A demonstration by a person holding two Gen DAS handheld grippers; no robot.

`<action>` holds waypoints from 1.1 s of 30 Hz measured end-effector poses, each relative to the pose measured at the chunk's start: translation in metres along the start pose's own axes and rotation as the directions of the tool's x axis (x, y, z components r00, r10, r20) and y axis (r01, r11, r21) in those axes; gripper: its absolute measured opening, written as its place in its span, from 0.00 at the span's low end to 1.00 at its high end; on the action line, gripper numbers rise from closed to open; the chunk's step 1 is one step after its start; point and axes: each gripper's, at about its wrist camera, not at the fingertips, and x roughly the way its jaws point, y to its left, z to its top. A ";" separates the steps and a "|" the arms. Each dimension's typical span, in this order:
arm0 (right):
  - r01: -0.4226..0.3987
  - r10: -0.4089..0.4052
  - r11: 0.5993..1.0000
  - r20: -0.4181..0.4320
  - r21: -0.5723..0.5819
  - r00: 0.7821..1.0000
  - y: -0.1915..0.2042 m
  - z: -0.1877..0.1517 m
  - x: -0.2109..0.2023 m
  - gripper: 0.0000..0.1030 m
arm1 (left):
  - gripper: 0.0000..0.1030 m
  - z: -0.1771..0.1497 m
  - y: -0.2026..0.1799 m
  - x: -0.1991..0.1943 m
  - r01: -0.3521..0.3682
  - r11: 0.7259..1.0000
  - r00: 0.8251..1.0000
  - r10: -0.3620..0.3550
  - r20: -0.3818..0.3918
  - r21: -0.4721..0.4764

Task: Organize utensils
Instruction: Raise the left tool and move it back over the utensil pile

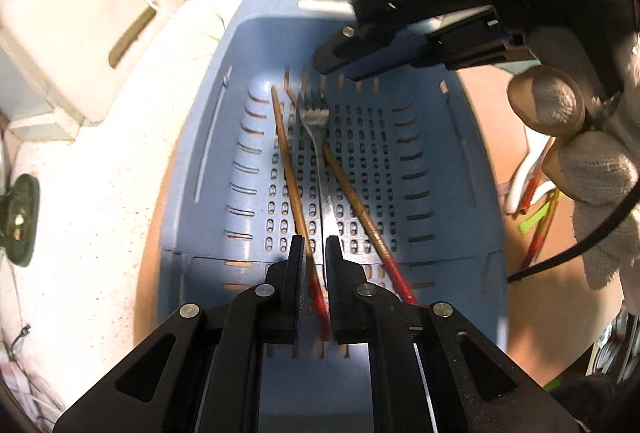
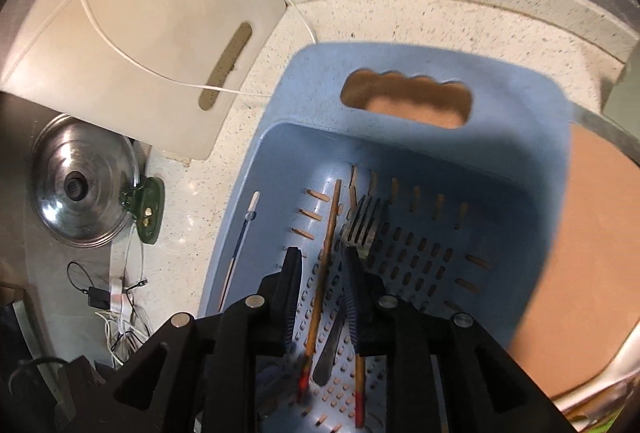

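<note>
A blue perforated basket (image 1: 276,33) (image 2: 520,93) holds two red-ended wooden chopsticks and a metal fork (image 1: 316,117) (image 2: 362,221). My left gripper (image 1: 316,249) is shut on the red end of the left chopstick (image 1: 288,169) (image 2: 326,245), whose far tip rests on the basket floor. The other chopstick (image 1: 356,201) (image 2: 360,373) lies free to the right of the fork. My right gripper (image 2: 324,265) (image 1: 336,69) hangs open just above the fork's head, with nothing pressed between its pads. A gloved hand (image 1: 592,169) holds it.
The basket sits on an orange mat (image 2: 592,233) on a speckled counter (image 1: 80,233). A white cutting board (image 2: 140,33) with a white cord leans at the back left. A steel pot lid (image 2: 84,185) and loose cables lie left. More utensils (image 1: 528,185) lie right of the basket.
</note>
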 end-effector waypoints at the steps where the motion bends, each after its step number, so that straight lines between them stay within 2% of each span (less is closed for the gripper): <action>1: -0.005 0.005 1.000 0.012 -0.006 1.000 -0.002 -0.003 -0.008 0.19 | 0.08 -0.001 0.000 -0.005 -0.004 1.000 1.000 0.004 0.010 0.003; 4: -0.010 0.010 1.000 0.041 -0.018 0.999 -0.008 -0.012 -0.029 0.20 | 0.08 0.000 -0.003 -0.024 -0.011 1.000 0.999 0.011 0.049 0.008; 8: -0.011 0.014 1.000 0.107 -0.023 0.994 -0.017 -0.032 -0.061 0.33 | 0.08 -0.004 -0.013 -0.049 -0.021 1.000 0.994 0.018 0.108 0.021; 15: 0.021 0.001 0.996 0.257 -0.083 0.966 -0.034 -0.073 -0.131 0.39 | 0.08 -0.018 -0.046 -0.083 -0.020 0.999 0.981 0.013 0.191 0.037; 20: 0.116 -0.074 0.988 0.349 -0.100 0.934 -0.052 -0.106 -0.173 0.53 | 0.09 -0.024 -0.077 -0.103 -0.020 0.997 0.973 0.003 0.231 0.068; 24: 0.191 -0.152 0.979 0.373 -0.068 0.915 -0.071 -0.131 -0.198 0.54 | 0.09 -0.030 -0.101 -0.110 0.000 0.995 0.969 -0.024 0.246 0.099; 29: 0.277 -0.253 0.961 0.409 0.001 0.877 -0.092 -0.161 -0.226 0.54 | 0.09 -0.034 -0.127 -0.115 0.029 0.993 0.966 -0.058 0.252 0.116; 33: 0.360 -0.319 0.933 0.453 -0.004 0.832 -0.099 -0.182 -0.247 0.54 | 0.09 -0.035 -0.149 -0.113 0.042 0.991 0.965 -0.073 0.251 0.125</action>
